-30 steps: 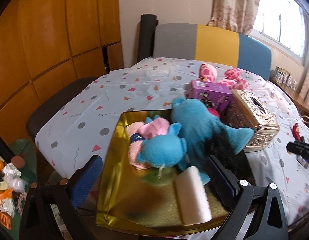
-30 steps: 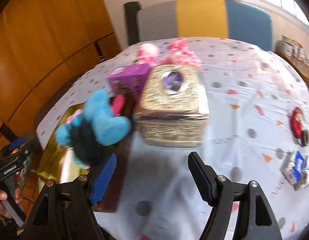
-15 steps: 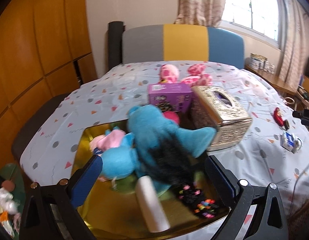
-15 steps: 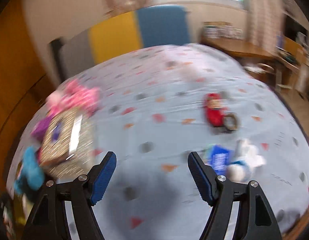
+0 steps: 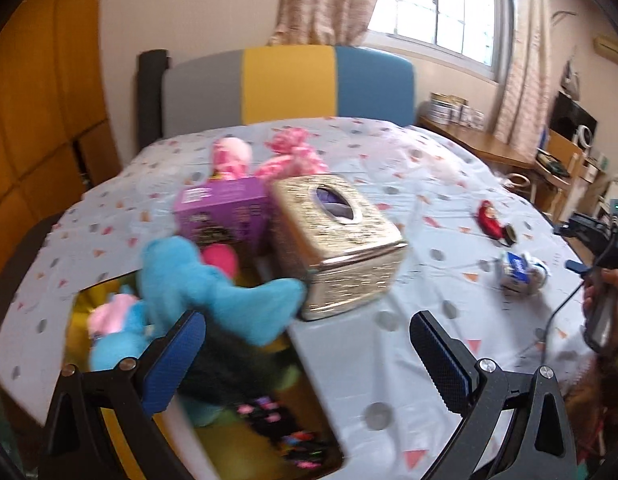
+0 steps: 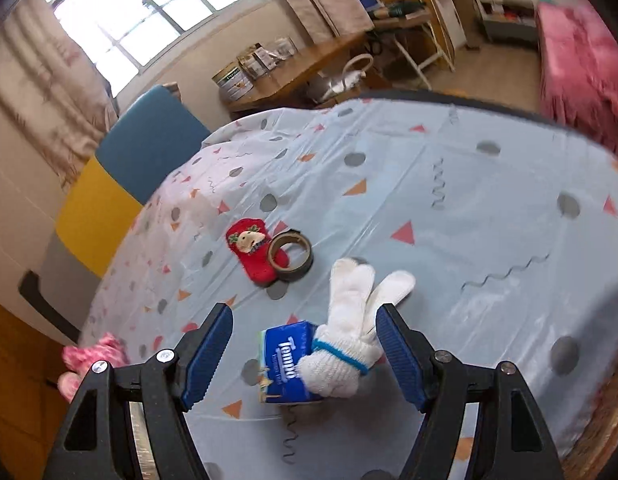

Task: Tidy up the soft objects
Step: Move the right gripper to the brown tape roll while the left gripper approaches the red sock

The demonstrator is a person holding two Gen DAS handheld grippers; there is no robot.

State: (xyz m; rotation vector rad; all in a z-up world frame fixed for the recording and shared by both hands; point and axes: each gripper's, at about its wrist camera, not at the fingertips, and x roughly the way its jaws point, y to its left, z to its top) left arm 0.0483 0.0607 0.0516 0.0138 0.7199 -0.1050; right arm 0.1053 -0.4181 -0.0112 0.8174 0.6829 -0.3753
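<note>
In the left wrist view a gold tray point(image 5: 81, 300) at the table's near left holds a big blue plush point(image 5: 213, 292), a smaller blue and pink toy point(image 5: 117, 332) and other soft items. My left gripper point(image 5: 305, 352) hangs open above the tray's right edge, nothing between its fingers. In the right wrist view my right gripper point(image 6: 305, 344) stands open over a white knitted glove point(image 6: 349, 332) lying partly on a blue tissue pack point(image 6: 285, 360). A red sock point(image 6: 253, 252) lies farther off. Pink plush toys point(image 5: 269, 156) sit at the table's far side.
A gold tissue box point(image 5: 337, 236) and a purple box point(image 5: 225, 208) stand behind the tray. A tape roll point(image 6: 291, 254) touches the red sock. A chair point(image 5: 289, 84) with grey, yellow and blue panels stands behind the table. A hand point(image 5: 613, 300) holds the other gripper at the right edge.
Both cameras swung right. The left view moved from the tray toward the tissue box. The right gripper travelled from the tissue box to above the glove and tissue pack, rolling as it went.
</note>
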